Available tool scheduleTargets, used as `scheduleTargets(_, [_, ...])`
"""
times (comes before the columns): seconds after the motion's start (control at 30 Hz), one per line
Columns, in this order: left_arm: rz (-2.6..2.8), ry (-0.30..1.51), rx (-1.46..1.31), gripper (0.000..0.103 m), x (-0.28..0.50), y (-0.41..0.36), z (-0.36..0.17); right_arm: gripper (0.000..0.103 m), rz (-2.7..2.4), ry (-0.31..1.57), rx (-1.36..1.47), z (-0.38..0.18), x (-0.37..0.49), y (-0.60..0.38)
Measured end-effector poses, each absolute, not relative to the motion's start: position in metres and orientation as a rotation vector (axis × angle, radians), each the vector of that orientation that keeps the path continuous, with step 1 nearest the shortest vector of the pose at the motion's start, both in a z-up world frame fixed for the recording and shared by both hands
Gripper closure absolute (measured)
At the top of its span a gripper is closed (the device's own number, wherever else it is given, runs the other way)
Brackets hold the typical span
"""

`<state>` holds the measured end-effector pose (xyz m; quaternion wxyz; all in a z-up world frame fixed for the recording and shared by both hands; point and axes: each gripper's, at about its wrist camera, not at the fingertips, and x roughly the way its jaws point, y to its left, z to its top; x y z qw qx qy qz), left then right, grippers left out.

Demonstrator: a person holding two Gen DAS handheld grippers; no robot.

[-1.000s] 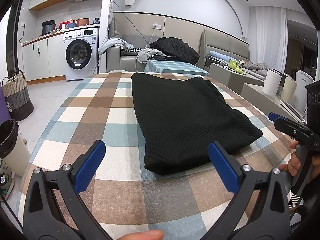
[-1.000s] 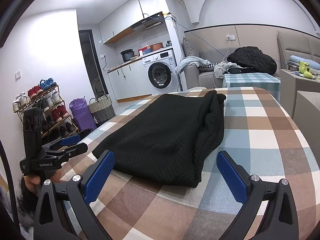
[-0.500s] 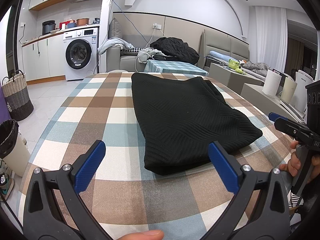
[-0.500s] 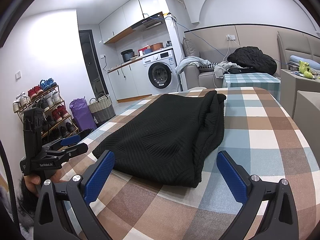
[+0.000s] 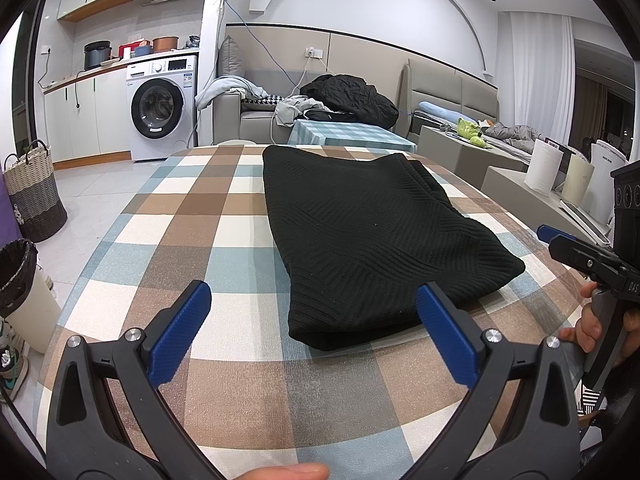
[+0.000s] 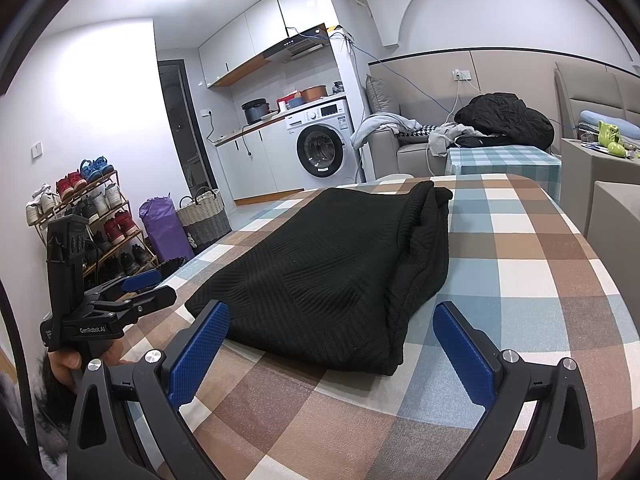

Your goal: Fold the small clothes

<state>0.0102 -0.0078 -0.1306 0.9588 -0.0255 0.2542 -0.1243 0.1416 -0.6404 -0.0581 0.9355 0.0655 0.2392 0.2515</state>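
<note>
Black knit garment [image 5: 372, 236], folded into a thick oblong, lying lengthwise on the checked tablecloth [image 5: 224, 240] of the table, near corner just ahead of both tools. Surface ribbed in chevron bands; near edge rounded and doubled, right-hand side showing several stacked layers (best seen from the right wrist view [image 6: 420, 264]). Likely soft, limp and fairly bulky: prone to sag and unfold if lifted by one point, unlikely to slip on the matte cloth. Best taken at the two near corners, pinching through all layers, or along the stacked right edge.

Left gripper [image 5: 312, 332]: blue textured pads spread wide, nothing between them, held low above the cloth just short of the near edge. Right gripper [image 6: 332, 344]: likewise wide apart and empty, left pad overlapping the garment's near corner in view, contact not determinable. Each tool visible in the other's camera, flanking the garment. Tablecloth in brown, cream and pale blue squares, faintly grained. Fold apparently advanced; possibly one more fold or a final tidying remaining.
</note>
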Motion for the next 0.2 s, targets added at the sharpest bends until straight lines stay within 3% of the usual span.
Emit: scheduleTargets(0.2, [-0.251, 0.519, -0.049, 0.001, 0.0093, -0.0077, -0.1322, 0.000, 0.514, 0.490, 0.134, -0.0581, 0.1415, -0.6405])
